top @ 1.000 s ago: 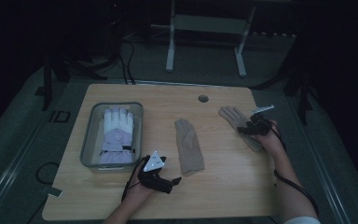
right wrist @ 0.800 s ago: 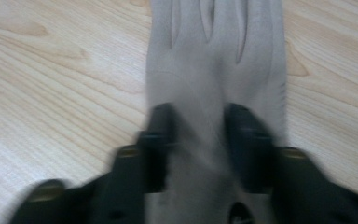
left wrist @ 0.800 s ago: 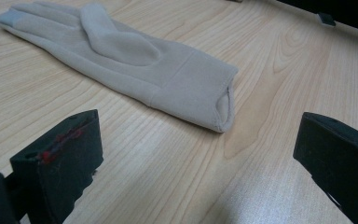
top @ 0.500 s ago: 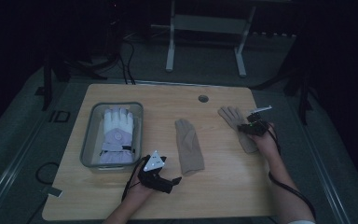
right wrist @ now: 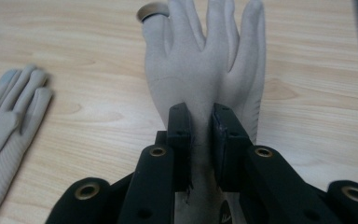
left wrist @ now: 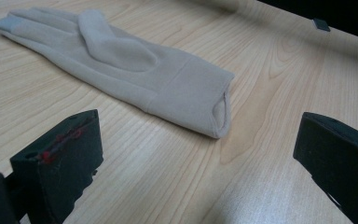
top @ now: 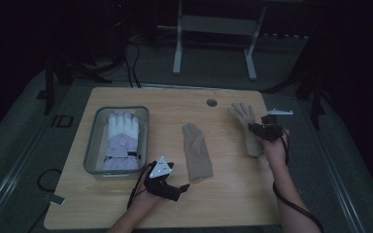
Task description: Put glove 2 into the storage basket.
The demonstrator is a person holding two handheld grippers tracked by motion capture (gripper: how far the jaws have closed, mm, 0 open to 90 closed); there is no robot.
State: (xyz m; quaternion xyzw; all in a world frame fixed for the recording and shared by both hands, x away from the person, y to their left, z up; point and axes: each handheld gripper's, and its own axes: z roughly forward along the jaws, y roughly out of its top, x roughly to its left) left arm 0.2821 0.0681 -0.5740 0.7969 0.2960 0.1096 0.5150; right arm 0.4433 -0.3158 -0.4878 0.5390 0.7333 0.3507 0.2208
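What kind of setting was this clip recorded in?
Probably a dim lab or recording room: a wooden table on grey floor, cables trailing behind it, a metal stand beyond, and gloves laid out, one in a clear bin.

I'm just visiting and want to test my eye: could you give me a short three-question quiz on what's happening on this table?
1. True or false: the right gripper is shut on the beige glove near the table's right edge.
2. What lies in the clear tray? A) a white and lilac winter glove B) a beige glove C) a cable
3. How do the jaws of the left gripper stand, and is anything between them?

Key
1. True; its jaws pinch the glove at the wrist end.
2. A, the white and lilac winter glove.
3. Wide open, with nothing gripped; the middle beige glove lies on the table ahead of them.
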